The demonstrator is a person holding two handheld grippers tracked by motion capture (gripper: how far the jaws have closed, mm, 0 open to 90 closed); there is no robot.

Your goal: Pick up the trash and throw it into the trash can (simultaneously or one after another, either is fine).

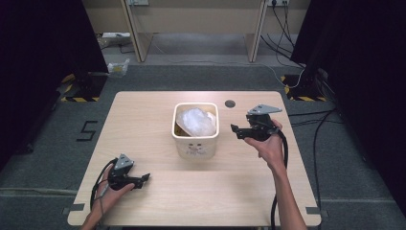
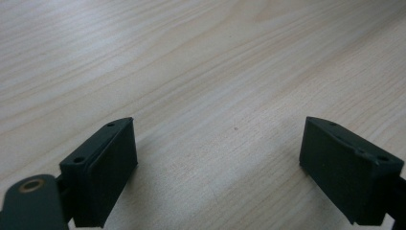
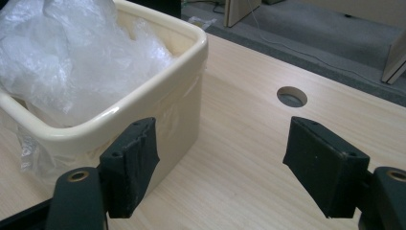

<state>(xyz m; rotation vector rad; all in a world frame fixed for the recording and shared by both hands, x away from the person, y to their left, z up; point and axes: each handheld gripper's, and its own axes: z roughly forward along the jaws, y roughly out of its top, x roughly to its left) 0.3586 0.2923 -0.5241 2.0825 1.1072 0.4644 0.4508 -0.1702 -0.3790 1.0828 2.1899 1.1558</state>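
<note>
A cream plastic bin (image 1: 196,137) stands near the middle of the wooden table (image 1: 158,201), a little toward its far edge, lined and stuffed with a crumpled clear plastic bag (image 1: 195,120) that bulges above the rim. The right gripper (image 1: 238,131) hangs just beside the bin's right wall, its jaws spread wide and gripping nothing; in the right gripper view the rim corner (image 3: 194,40) and the bag (image 3: 62,52) lie ahead and to the left of the jaws, with the table's round cable hole (image 3: 291,96) beyond. The left gripper (image 1: 143,178) rests low near the table's near-left corner, jaws likewise released over bare wood (image 2: 210,72). The likely next move is a reach for the bag or the rim. The main risk, judging from this, is that the bag is slippery, loose film: a pinch on a thin fold could slide off, or drag the liner and tip the light bin. Coming in from the side, a jaw could also knock the wall and shove the bin across the table, since the left gripper is well apart and not bracing it.
</note>
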